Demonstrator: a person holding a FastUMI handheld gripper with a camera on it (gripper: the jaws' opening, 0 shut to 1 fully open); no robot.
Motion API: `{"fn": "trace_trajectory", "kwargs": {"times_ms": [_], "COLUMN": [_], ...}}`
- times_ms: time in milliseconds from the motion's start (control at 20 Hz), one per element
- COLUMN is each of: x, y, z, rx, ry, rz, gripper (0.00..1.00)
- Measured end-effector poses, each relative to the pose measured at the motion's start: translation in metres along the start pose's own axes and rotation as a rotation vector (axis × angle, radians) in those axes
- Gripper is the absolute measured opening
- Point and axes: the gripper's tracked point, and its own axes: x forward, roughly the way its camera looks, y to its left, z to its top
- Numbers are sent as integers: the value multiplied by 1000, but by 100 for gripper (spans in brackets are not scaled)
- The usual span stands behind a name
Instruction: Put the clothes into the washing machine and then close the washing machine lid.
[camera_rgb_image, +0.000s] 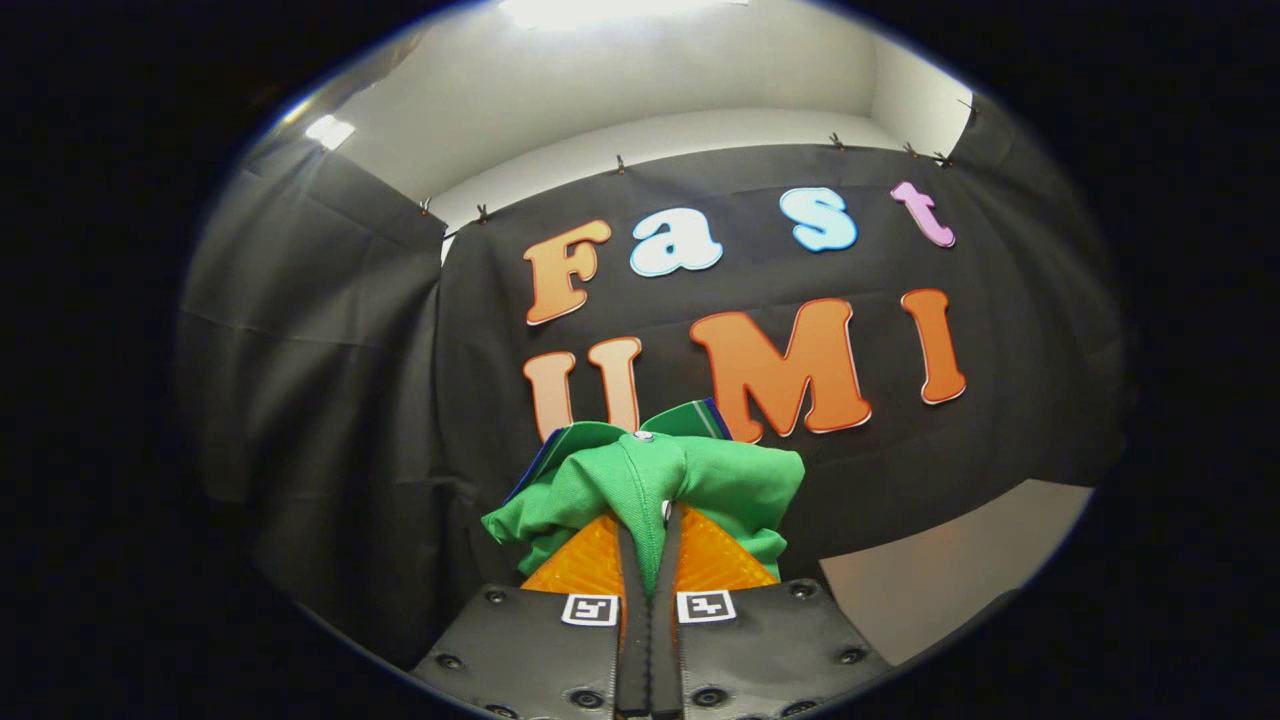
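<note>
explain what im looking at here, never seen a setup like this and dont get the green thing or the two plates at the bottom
This picture comes from a fisheye camera riding on a handheld two-finger gripper, looking forward along its fingers. A person carries the tool; there is no robot arm. The two plates at the bottom are the gripper's body, and the two fingers run forward from them, nearly closed. The green thing is a green garment, bunched up and pinched between the fingers, so it is held up in the air. Behind it hangs the black cloth wall of the booth, with a pale surface low to one side.
</note>
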Motion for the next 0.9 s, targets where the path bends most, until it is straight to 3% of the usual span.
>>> {"fn": "trace_trajectory", "kwargs": {"times_ms": [300,600,900], "x": [41,62,48], "y": [37,30,19], "z": [-96,-216,-361], "rx": [37,27,105], "ry": [159,332,623], "rz": [37,-42,-120], "gripper": [8,8,8]}}
